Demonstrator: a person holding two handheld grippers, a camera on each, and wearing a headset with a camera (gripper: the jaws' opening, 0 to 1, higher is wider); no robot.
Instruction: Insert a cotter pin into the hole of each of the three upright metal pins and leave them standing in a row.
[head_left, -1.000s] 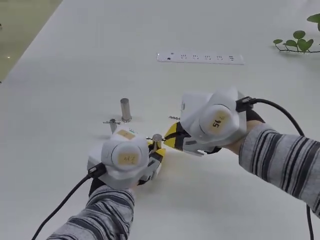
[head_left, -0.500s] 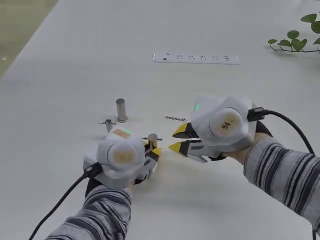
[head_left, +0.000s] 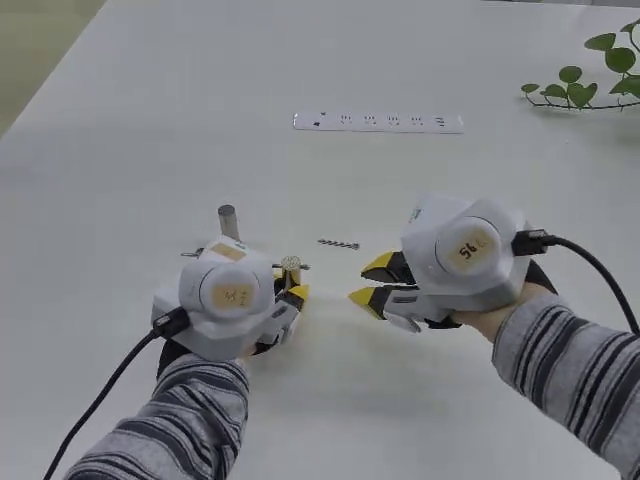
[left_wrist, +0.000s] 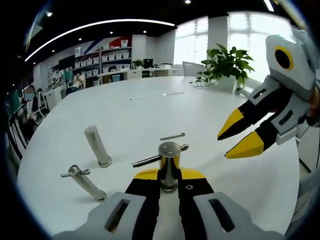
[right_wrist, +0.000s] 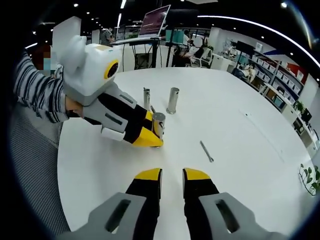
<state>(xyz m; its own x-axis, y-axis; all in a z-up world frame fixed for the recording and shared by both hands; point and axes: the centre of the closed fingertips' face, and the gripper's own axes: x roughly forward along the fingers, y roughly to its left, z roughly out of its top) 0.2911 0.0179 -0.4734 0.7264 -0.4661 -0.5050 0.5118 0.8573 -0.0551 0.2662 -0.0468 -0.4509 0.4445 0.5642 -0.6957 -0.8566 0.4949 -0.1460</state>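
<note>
A short metal pin (left_wrist: 169, 162) stands upright on the white bench (left_wrist: 150, 107), low and centre in the left gripper view. The yellow tips of the left claw (left_wrist: 169, 176) clamp it at its base. A cotter pin (left_wrist: 152, 159) runs crosswise through the hole near its top and sticks out on both sides. In the head view the same pin (head_left: 291, 267) sits just left of centre, at the tip of the left claw (head_left: 289, 295).

At lower left of the left gripper view a second pin (left_wrist: 86, 181) stands with a second cotter pin (left_wrist: 75, 172) through its top. Just above it stands a plain pin (left_wrist: 97, 146). A loose cotter pin (left_wrist: 172, 136) lies flat on the bench above the held pin. In the head view it lies (head_left: 338, 243) near the centre, slightly above both claws.

The right claw (right_wrist: 171, 176) rises from the bottom of its own view, its tips parted by a narrow gap and holding nothing. In the head view it (head_left: 368, 282) sits right of centre, pointing left toward the held pin and apart from it.

A power strip (head_left: 378, 122) lies at upper middle of the head view, and a plant (head_left: 585, 80) trails in at upper right.
</note>
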